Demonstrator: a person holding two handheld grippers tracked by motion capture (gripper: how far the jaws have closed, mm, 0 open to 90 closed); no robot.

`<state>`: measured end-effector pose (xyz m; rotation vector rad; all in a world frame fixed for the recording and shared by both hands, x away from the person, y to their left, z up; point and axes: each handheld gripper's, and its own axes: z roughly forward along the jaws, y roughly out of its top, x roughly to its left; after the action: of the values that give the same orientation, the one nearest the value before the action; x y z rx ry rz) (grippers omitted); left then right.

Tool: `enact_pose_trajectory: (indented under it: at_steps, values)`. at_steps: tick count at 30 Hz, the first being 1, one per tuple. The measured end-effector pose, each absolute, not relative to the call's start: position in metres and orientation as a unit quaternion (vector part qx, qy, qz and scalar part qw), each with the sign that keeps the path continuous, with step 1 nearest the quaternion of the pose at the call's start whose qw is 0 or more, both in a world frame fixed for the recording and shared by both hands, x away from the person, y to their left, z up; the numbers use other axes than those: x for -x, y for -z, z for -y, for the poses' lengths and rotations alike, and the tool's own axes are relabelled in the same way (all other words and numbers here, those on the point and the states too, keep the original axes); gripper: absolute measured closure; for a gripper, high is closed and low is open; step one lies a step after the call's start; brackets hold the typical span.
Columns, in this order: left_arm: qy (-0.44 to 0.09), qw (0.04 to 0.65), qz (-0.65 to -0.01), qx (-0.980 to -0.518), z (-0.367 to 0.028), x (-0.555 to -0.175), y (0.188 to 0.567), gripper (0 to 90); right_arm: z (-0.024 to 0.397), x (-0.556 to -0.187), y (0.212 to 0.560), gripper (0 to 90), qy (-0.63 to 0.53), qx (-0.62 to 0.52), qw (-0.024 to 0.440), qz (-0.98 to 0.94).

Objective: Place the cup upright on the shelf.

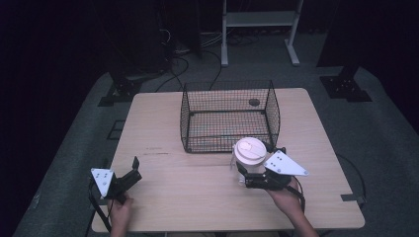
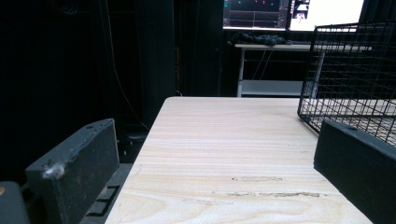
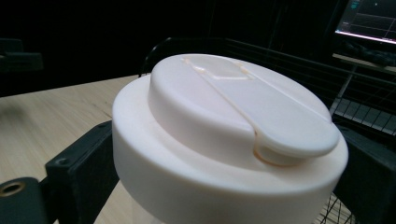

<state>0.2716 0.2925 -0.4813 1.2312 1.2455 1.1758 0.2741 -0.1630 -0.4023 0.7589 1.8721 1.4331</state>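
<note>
Right gripper [image 1: 247, 174] clamped on lidded container [image 1: 250, 150] just below wide lid; rigid, smooth plastic, likely light, slip-prone. Left gripper [image 1: 132, 170] released, empty. Basket [image 1: 228, 116] just beyond.

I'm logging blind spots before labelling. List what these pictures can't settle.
- Jug contents: in the high view and the right gripper view the white lid covers them.
- Dark round thing behind the wire basket, high view: too small to identify.
- Monitor text, left gripper view: cut off, too small.
</note>
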Motion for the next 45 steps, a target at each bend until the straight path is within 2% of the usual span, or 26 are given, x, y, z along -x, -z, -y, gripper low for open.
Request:
enact_pose_trajectory:
  at_steps: [20,36,45]
  values:
    - [-0.482,0.495,-0.516,-0.507,-0.293,-0.272,0.481,0.0,0.163,-0.289,0.347,4.3,-0.556,-0.269,0.333,-0.713]
    - [-0.482,0.495,-0.516,-0.506,-0.293,-0.272,0.482,0.0,0.149,-0.330,0.304,4.4,-0.559,-0.263,0.347,-0.706]
    - [-0.479,0.497,-0.518,-0.504,-0.294,-0.272,0.482,0.0,0.143,-0.358,0.295,4.3,-0.552,-0.273,0.353,-0.704]
